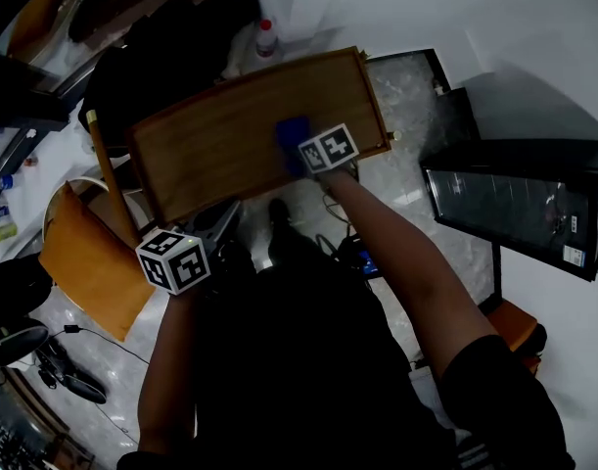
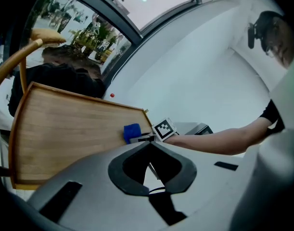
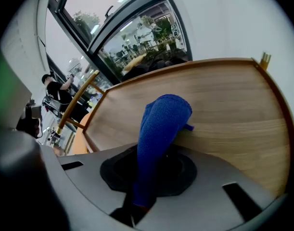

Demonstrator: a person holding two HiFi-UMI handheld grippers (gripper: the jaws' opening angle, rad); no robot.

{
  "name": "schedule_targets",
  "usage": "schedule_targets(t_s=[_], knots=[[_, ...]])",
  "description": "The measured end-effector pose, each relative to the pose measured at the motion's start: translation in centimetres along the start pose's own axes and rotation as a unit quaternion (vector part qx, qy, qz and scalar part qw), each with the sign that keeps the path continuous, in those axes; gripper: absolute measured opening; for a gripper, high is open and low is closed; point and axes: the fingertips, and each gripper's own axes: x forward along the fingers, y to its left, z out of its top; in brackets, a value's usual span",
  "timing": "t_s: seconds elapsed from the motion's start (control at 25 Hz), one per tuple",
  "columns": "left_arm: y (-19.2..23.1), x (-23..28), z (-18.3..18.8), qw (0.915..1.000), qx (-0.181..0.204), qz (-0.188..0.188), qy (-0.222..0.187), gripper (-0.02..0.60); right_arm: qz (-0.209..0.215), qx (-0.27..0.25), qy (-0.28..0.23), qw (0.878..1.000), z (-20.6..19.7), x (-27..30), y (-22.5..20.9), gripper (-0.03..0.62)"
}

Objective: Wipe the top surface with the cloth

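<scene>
A wooden tabletop (image 1: 230, 135) with a raised rim lies tilted across the head view. A blue cloth (image 1: 293, 141) rests on its right half, near the front rim. My right gripper (image 1: 300, 153) is shut on it and holds it down on the wood. In the right gripper view the cloth (image 3: 161, 129) rises from between the jaws of that gripper (image 3: 154, 177) and folds onto the tabletop (image 3: 233, 105). My left gripper (image 1: 216, 225) hangs off the table's front left corner, jaws together and empty. In its own view, past the left gripper (image 2: 149, 146), lie the tabletop (image 2: 65, 129) and the cloth (image 2: 132, 131).
A chair with an orange seat (image 1: 88, 262) and wooden back rail (image 1: 108, 179) stands left of the table. Dark bags or clothes (image 1: 161, 47) and a bottle (image 1: 266, 37) lie behind it. A black screen (image 1: 519, 209) stands at the right. Cables (image 1: 73, 380) trail on the floor.
</scene>
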Motion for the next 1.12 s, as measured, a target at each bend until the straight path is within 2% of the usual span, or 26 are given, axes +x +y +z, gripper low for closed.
schedule_targets(t_s=[0.16,0.32,0.56,0.92,1.12], knots=[[-1.3,1.7,0.2,1.0000,0.004,-0.006,0.006,0.011,-0.037,0.001,-0.007,0.999,-0.7,-2.9,-4.7,0.069],[-1.6,2.3,0.2,0.9999,0.008,-0.004,0.007,0.011,-0.056,0.022,-0.014,0.998,-1.0,-4.7,-7.8,0.068],[-2.4,2.5,-0.6,0.9999,0.004,0.000,0.011,0.011,-0.081,0.070,-0.031,0.994,-1.6,-7.0,-10.9,0.069],[-3.2,2.0,-1.0,0.9999,0.009,0.003,-0.006,0.011,-0.147,0.076,-0.020,0.986,-2.9,-9.3,-14.5,0.069],[-2.7,0.3,-2.1,0.9997,0.000,0.017,-0.020,0.011,-0.172,0.096,-0.019,0.980,-3.3,-10.4,-16.0,0.069]])
